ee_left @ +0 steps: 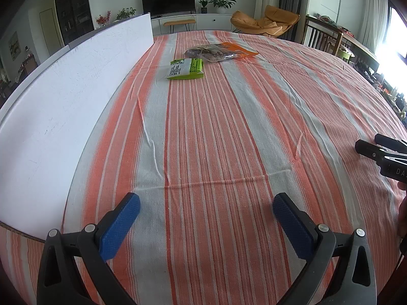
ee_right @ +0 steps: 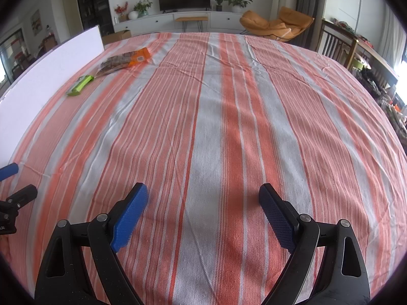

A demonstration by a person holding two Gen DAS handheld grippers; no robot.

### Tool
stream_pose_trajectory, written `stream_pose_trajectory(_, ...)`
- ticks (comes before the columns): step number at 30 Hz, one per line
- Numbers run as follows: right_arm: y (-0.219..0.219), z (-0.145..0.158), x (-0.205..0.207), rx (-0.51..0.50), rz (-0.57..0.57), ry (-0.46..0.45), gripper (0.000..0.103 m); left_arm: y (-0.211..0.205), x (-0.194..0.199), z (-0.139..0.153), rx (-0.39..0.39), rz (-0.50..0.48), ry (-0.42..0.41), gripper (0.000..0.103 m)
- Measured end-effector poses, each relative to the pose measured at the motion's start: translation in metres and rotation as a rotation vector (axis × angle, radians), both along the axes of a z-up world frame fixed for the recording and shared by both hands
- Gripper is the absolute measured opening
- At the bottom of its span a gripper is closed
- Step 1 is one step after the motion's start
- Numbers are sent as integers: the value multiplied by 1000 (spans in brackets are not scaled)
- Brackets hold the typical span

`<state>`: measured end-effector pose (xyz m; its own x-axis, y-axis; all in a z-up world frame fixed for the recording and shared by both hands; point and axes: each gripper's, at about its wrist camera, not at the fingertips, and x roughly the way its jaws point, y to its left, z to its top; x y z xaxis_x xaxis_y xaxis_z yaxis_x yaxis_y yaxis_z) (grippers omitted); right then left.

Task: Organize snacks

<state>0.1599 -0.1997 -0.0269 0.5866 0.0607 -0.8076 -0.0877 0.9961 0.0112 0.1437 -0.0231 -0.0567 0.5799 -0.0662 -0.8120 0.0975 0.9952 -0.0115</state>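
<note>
A green and white snack packet (ee_left: 185,69) lies flat far ahead on the striped cloth, next to a clear and orange snack bag (ee_left: 220,51) just behind it. Both show in the right wrist view at the far left: the green packet (ee_right: 81,85) and the orange bag (ee_right: 124,61). My left gripper (ee_left: 206,208) is open and empty, low over the cloth near the front edge. My right gripper (ee_right: 203,198) is open and empty, to the right of the left one. Its black body (ee_left: 381,152) shows at the left wrist view's right edge.
A white board (ee_left: 63,96) stands upright along the left side of the table (ee_left: 229,139), also in the right wrist view (ee_right: 51,76). Wooden chairs (ee_left: 323,38) and a cluttered side table stand to the right. The far table edge faces a living room.
</note>
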Motion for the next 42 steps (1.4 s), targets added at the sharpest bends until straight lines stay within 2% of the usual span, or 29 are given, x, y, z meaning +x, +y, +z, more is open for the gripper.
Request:
stream_pose_trajectory(7, 0, 0, 0, 0, 0, 0, 91, 0, -1, 3, -2, -11, 3, 103)
stream_pose_trajectory(10, 0, 0, 0, 0, 0, 0, 91, 0, 9, 7, -18, -76, 61, 103)
stream_pose_trajectory(11, 0, 0, 0, 0, 0, 0, 91, 1, 17, 10, -55, -102, 86, 103)
stream_pose_trajectory(13, 0, 0, 0, 1, 0, 0, 91, 5, 39, 19, -131, -110, 124, 103)
stream_pose_trajectory(16, 1, 1, 0, 2, 2, 1, 92, 9, 81, 38, -170, -91, 108, 103)
stream_pose_trajectory(19, 0, 0, 0, 2, 2, 1, 92, 10, 131, 46, -129, -60, 97, 103)
stream_pose_trajectory(21, 0, 0, 0, 2, 2, 1, 92, 14, 169, 41, -107, -9, 129, 103)
stream_pose_trajectory(24, 0, 0, 0, 2, 2, 1, 92, 23, 205, 28, -158, 69, 170, 102)
stream_pose_trajectory(26, 0, 0, 0, 2, 2, 1, 92, 26, 217, 17, -169, 98, 193, 92)
stream_pose_trajectory(27, 0, 0, 0, 2, 2, 1, 92, 24, 218, 18, -131, 98, 152, 81)
stream_pose_trajectory(28, 0, 0, 0, 2, 2, 1, 92, 21, 218, 17, -93, 87, 132, 55)
stream_pose_trajectory(29, 0, 0, 0, 2, 2, 1, 92, 18, 217, 18, -46, 85, 113, 49)
stream_pose_trajectory(33, 0, 0, 0, 2, 2, 1, 92, 20, 189, 16, -45, 56, 73, 49)
stream_pose_trajectory(40, 0, 0, 0, 2, 1, 1, 92, 21, 80, 16, 32, 70, 36, 49)
stream_pose_trajectory(42, 0, 0, 0, 2, 1, 1, 92, 21, 56, 17, 32, 67, 31, 49)
